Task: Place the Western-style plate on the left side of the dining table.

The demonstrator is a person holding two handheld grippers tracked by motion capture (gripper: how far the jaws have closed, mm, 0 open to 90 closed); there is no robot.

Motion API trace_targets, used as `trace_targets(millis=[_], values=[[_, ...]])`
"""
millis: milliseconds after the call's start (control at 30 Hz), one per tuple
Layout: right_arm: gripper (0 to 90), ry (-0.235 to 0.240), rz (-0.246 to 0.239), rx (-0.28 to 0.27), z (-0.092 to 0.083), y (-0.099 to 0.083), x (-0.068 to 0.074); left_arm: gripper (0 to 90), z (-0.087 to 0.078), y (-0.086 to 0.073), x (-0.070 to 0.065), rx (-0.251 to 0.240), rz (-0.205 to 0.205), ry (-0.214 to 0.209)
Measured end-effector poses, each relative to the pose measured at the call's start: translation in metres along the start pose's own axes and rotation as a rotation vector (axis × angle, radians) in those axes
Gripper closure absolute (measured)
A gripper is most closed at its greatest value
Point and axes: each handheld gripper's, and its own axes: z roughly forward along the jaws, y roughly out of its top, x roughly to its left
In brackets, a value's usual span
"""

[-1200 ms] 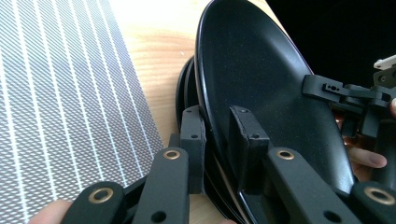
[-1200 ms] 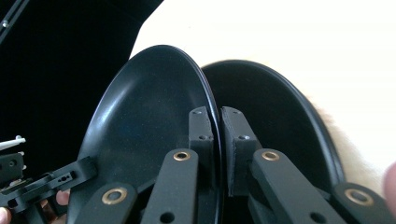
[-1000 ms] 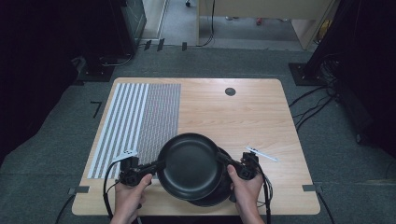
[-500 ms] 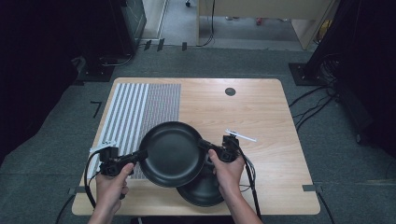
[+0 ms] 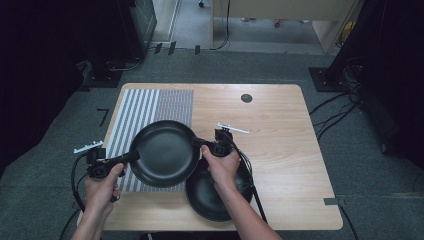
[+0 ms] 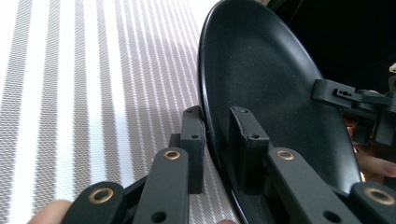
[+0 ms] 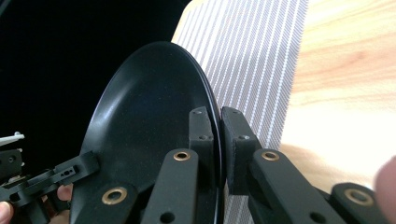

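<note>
A round black plate [image 5: 165, 152] hangs above the striped mat [image 5: 150, 112], held by both grippers at opposite rims. My left gripper [image 5: 131, 157] is shut on its left rim; in the left gripper view the two pads clamp the plate's edge [image 6: 212, 135]. At the right rim my right gripper [image 5: 200, 145] is shut as well, its pads pinching the plate's edge [image 7: 215, 126]. A second black plate [image 5: 215, 192] rests on the table near the front edge, partly under the right hand. Each gripper view shows the other gripper across the plate.
The wooden table [image 5: 280, 135] has a grey-and-white striped mat on its left part and a small dark disc [image 5: 246, 98] at the back. Cables [image 5: 250, 172] trail from both grippers. Dark floor and equipment surround the table.
Both grippers have carried the upper plate up off the lower one and to the left, over the striped mat. The lower plate stays at the front of the table.
</note>
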Motion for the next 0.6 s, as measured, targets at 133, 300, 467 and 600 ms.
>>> trace_targets(millis=[133,300,467,600], values=[[84.5,-0.008,-0.007,0.013,0.015,0.006,0.004,77.3,0.002,0.006,0.012,-0.003,-0.018,0.008],[84.5,-0.010,0.002,0.031,0.034,0.012,0.004,77.6,0.005,0.012,0.024,-0.001,-0.035,0.016],[84.3,-0.010,0.020,0.042,0.053,0.018,0.001,77.9,0.011,0.022,0.036,-0.001,-0.051,0.034],[84.3,-0.016,0.029,0.047,0.066,0.023,-0.001,77.9,0.017,0.032,0.047,0.005,-0.064,0.053]])
